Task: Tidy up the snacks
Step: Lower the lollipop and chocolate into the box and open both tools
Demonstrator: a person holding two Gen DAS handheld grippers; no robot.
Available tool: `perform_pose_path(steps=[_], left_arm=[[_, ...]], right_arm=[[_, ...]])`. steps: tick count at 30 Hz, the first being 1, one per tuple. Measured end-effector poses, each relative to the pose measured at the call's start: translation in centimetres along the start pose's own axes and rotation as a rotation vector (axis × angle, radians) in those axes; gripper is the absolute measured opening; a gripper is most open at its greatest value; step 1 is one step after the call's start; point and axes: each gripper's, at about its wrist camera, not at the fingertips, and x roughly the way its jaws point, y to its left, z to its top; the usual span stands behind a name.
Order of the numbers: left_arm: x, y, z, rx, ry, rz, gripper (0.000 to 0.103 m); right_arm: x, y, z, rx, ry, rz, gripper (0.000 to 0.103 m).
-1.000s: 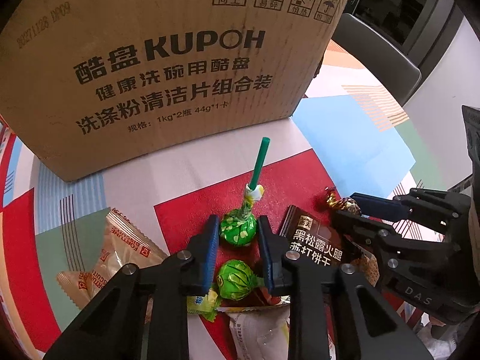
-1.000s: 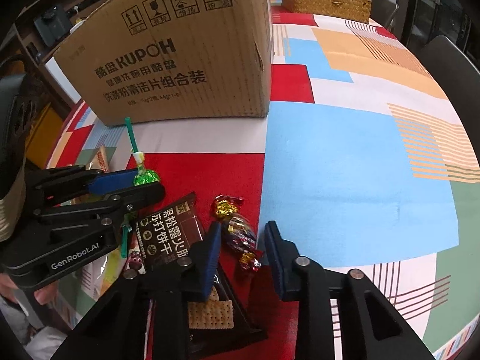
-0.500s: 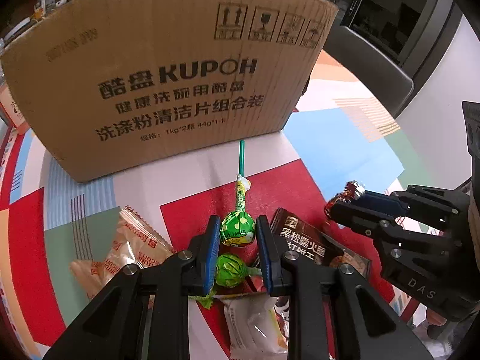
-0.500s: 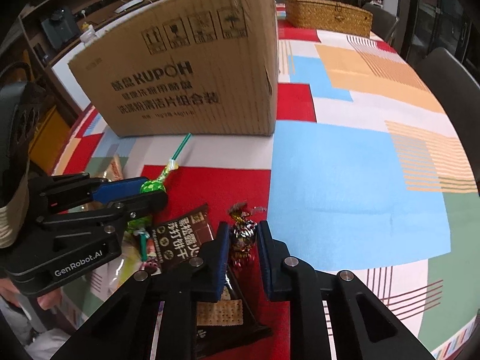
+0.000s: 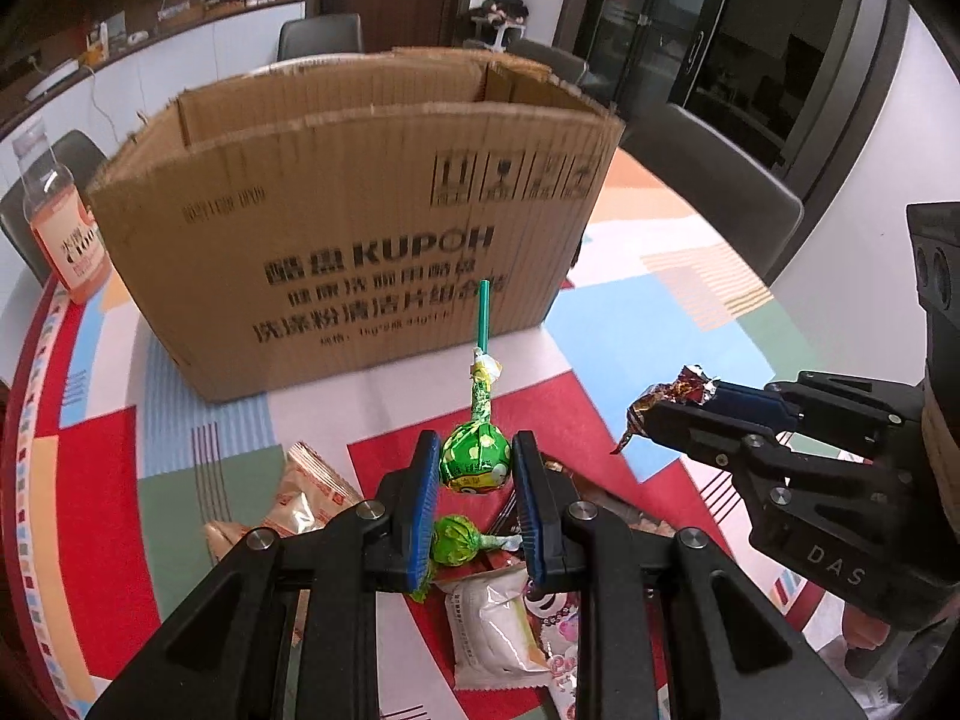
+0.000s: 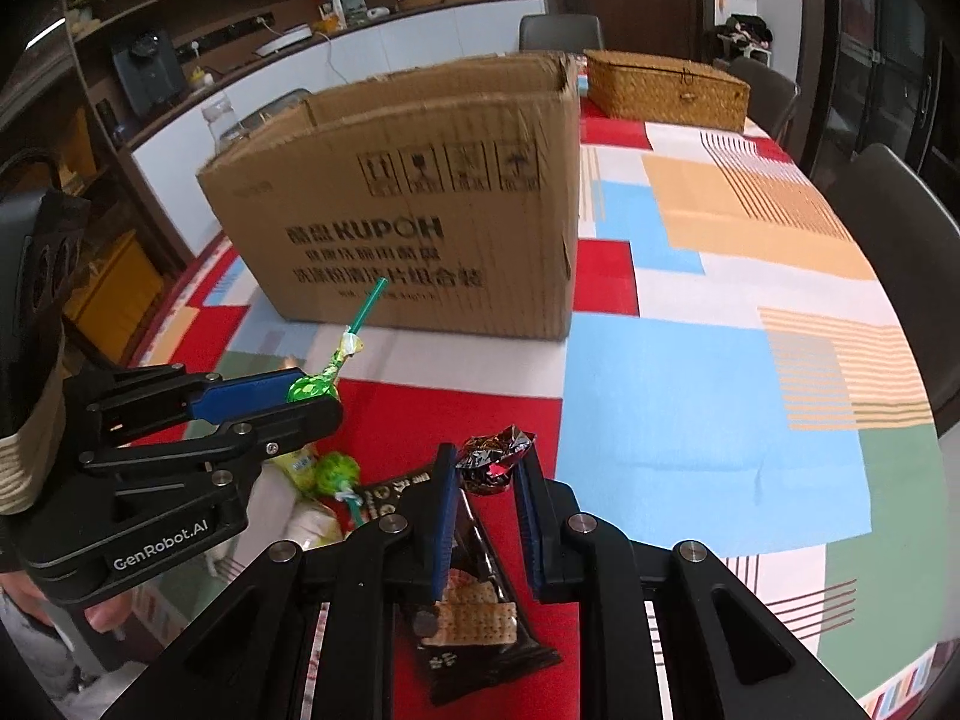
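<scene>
Left gripper (image 5: 474, 468) clamped on lollipop (image 5: 474, 463); right gripper (image 6: 485, 471) clamped on foil candy (image 6: 493, 461). Both best carried clear above rim of cardboard box (image 5: 354, 228), frame centre, before release.

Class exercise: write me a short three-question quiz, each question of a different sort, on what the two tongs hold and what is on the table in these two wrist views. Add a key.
1. True or false: the left tongs grip a green lollipop by its wrapped head, stick pointing toward the cardboard box.
2. What do the right tongs hold? A) a cracker pack B) a foil-wrapped candy C) a bottle
3. Fill in: a second green lollipop lies on the ____, below the left tongs.

Key: 1 true; 2 B, the foil-wrapped candy; 3 table.
</scene>
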Motion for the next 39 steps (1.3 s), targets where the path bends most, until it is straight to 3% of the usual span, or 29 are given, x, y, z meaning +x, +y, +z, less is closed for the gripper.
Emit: perform_pose_path(steps=[22, 29, 39], left_arm=[[-8.8, 0.5, 5.9, 0.022, -0.300, 0.063, 0.025], [-9.9, 1.3, 7.2, 0.019, -0.342, 0.083, 0.025], [-9.5, 3.5, 10.0, 0.012, -0.351, 0.122, 0.025]], right_arm=[[-5.9, 2.1, 6.2, -0.055, -0.259, 0.035, 0.020], [-6.6, 2.8, 8.8, -0.071, -0.335, 0.038, 0.020], [-6.0, 3.4, 12.5, -0.096, -0.374, 0.038, 0.020]])
